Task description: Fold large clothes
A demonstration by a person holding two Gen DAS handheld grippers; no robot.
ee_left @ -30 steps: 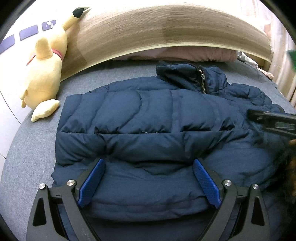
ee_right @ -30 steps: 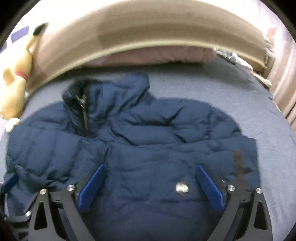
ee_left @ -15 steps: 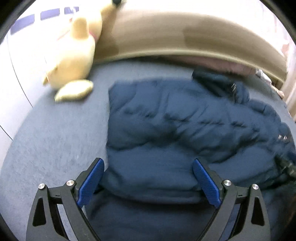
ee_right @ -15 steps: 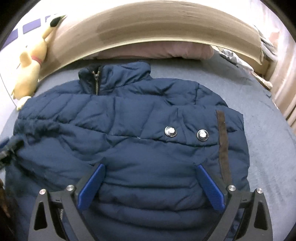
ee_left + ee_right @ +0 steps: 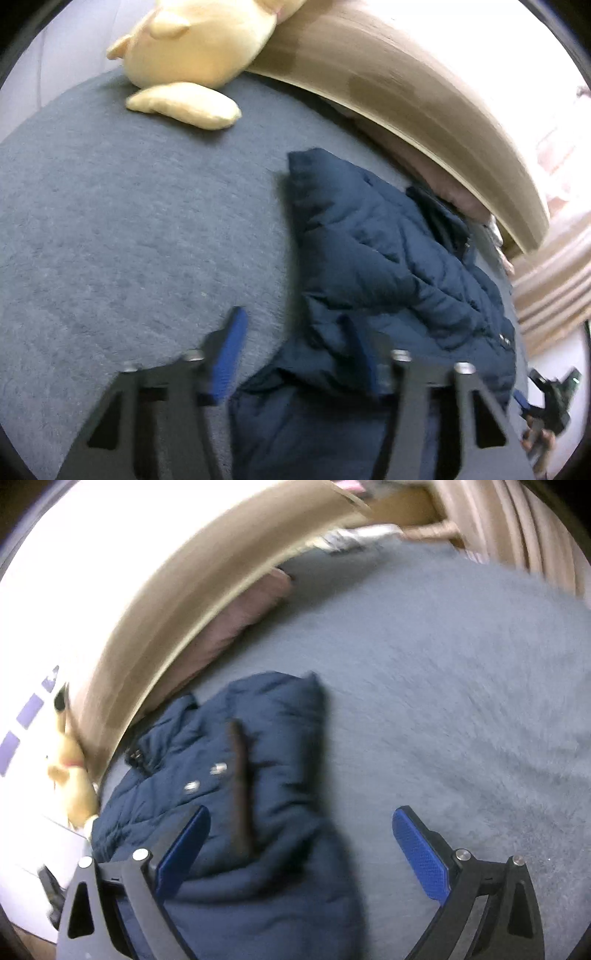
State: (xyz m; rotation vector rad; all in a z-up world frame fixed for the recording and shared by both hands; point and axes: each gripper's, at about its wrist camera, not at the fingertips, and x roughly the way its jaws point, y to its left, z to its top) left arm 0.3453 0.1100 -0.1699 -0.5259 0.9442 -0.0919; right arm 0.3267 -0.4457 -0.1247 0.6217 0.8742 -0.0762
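A navy puffer jacket lies flat on the grey bed cover, collar toward the headboard. My left gripper hangs over the jacket's left edge with its jaws closing. Its right pad sits over the fabric and its left pad over bare cover, and the edge lies loose between them. In the right wrist view the jacket shows two snaps and a brown strip. My right gripper stands wide open over the jacket's right edge, left pad above the fabric, right pad above the cover.
A yellow plush toy lies at the bed's far left against the curved wooden headboard. A pink pillow rests under the headboard. Beige curtains hang at the far right. Bare grey cover stretches either side of the jacket.
Both grippers moved apart from the jacket's middle to its side edges and rolled. The left jaws have narrowed; the right jaws stay wide.
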